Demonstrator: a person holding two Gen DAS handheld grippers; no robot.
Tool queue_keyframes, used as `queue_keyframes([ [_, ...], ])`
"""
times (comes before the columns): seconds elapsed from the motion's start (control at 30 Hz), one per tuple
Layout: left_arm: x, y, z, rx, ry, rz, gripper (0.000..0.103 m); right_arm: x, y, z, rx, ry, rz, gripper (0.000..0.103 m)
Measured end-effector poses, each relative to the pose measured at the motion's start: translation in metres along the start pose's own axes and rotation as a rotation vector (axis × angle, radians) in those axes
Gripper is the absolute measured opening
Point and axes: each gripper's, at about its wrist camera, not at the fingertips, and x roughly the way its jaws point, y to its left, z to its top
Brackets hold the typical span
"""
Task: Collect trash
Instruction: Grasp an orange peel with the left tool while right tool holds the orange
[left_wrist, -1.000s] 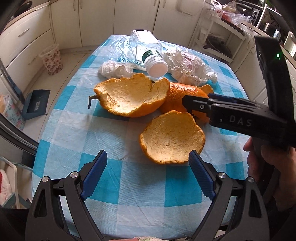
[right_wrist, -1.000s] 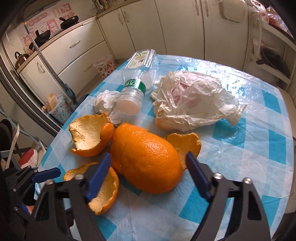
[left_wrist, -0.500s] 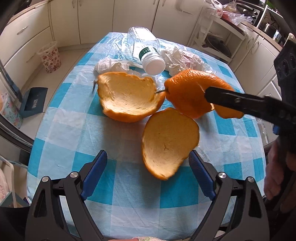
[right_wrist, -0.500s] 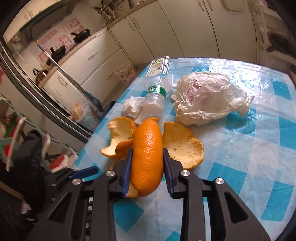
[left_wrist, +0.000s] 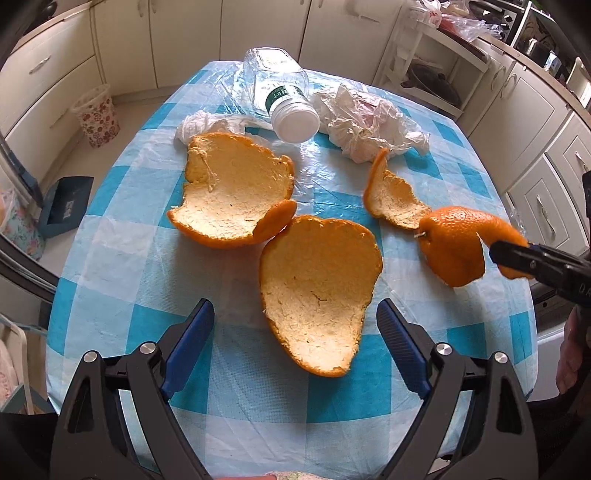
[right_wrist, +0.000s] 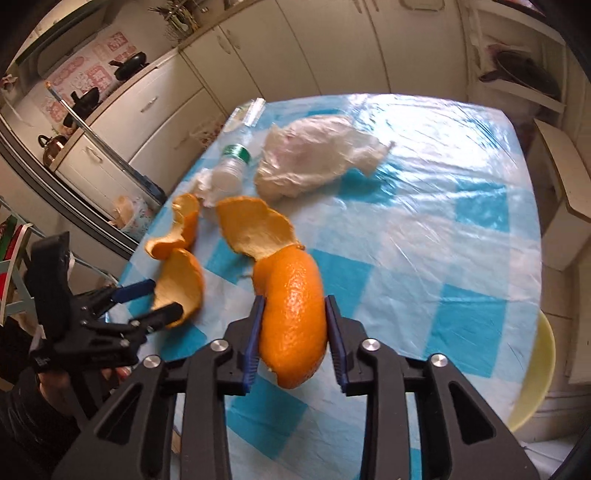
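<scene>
My right gripper (right_wrist: 293, 326) is shut on a large orange peel (right_wrist: 291, 317) and holds it above the checked table; it also shows in the left wrist view (left_wrist: 456, 251) at the right edge. My left gripper (left_wrist: 295, 339) is open and empty, just short of a cupped peel (left_wrist: 319, 291). Another cupped peel (left_wrist: 234, 192) and a smaller peel (left_wrist: 391, 197) lie beyond. A plastic bottle (left_wrist: 282, 96) lies on its side at the far end, with a crumpled tissue (left_wrist: 205, 125) and a crumpled plastic bag (left_wrist: 365, 122).
The blue-and-white checked table (left_wrist: 122, 229) stands in a kitchen with cabinets around. A floral waste basket (left_wrist: 96, 114) stands on the floor to the far left. A yellow basin (right_wrist: 537, 369) sits beyond the table's right edge in the right wrist view.
My right gripper closed on the big peel, lifted it off the table and carried it to the right, uncovering the smaller peel. My left gripper stayed open and rose slightly.
</scene>
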Motion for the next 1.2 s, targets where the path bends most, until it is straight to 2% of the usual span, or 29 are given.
queue_keyframes([
  [0.17,0.003,-0.006,0.000,0.024,0.004,0.012,0.086,0.004,0.007,-0.001,-0.053,0.006,-0.054,0.050],
  [0.23,0.004,-0.007,0.000,0.027,0.003,0.018,0.086,0.006,0.014,-0.003,-0.091,0.011,-0.080,0.061],
  [0.3,0.004,-0.006,0.000,0.021,0.004,0.017,0.086,0.009,0.018,-0.005,-0.108,0.003,-0.099,0.067],
  [0.5,0.002,-0.004,0.000,0.015,0.000,0.010,0.086,0.005,0.011,-0.002,-0.087,-0.038,-0.160,0.080],
  [0.67,0.001,-0.004,0.000,0.014,-0.001,0.010,0.086,0.007,0.015,0.000,-0.106,-0.012,-0.158,0.081],
  [0.8,0.001,-0.004,0.000,0.012,-0.001,0.008,0.086,0.005,0.023,0.000,-0.140,-0.028,-0.158,0.081],
  [0.87,0.001,-0.004,0.000,0.015,-0.003,0.009,0.086,0.001,0.024,0.001,-0.142,-0.037,-0.145,0.076],
  [0.93,0.001,-0.005,0.001,0.015,-0.004,0.010,0.086,0.002,0.025,0.001,-0.142,-0.029,-0.132,0.056],
  [0.97,0.001,-0.005,0.001,0.014,-0.003,0.010,0.086,0.004,0.025,0.001,-0.143,-0.019,-0.131,0.051],
  [1.1,0.001,-0.004,0.001,0.009,-0.004,0.011,0.086,0.005,0.028,-0.001,-0.167,-0.012,-0.153,0.045],
  [1.17,0.002,-0.004,0.002,0.008,-0.005,0.010,0.086,0.006,0.028,-0.001,-0.165,-0.005,-0.142,0.040],
  [1.2,0.002,-0.003,0.003,0.009,-0.006,0.012,0.086,0.007,0.028,-0.001,-0.165,-0.002,-0.142,0.034],
])
